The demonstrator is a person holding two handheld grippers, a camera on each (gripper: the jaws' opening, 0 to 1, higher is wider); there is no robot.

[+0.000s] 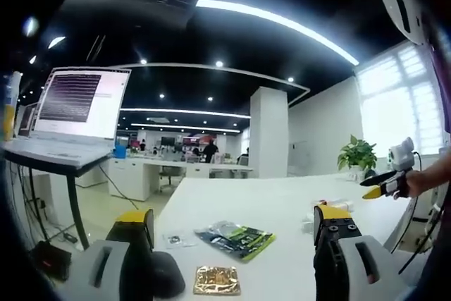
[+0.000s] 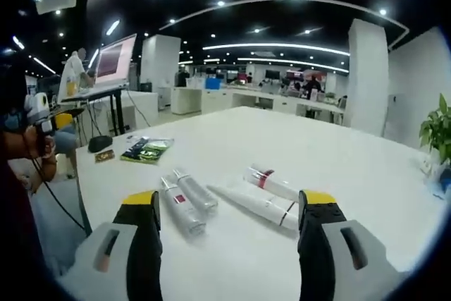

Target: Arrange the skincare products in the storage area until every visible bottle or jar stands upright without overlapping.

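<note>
Four skincare tubes lie flat on the white table [image 2: 232, 132], just ahead of my right gripper [image 2: 229, 202], whose jaws stand wide apart with nothing between them. Two silver tubes [image 2: 182, 211] [image 2: 196, 192] lie side by side on the left. A white tube with a red band [image 2: 272, 182] and a longer white tube [image 2: 257, 204] lie on the right. My left gripper [image 1: 232, 218] is open over the table, above a green and black sachet [image 1: 236, 239]. The right gripper [image 1: 382, 187], held in a hand, reaches in from the right of the left gripper view.
Near the left gripper lie a gold foil packet [image 1: 217, 280], a small clear packet [image 1: 176, 240] and a black mouse-like object [image 1: 166, 274]. A laptop [image 1: 79, 107] stands on a raised stand beyond the table's edge. A potted plant [image 1: 357, 154] stands at the far corner.
</note>
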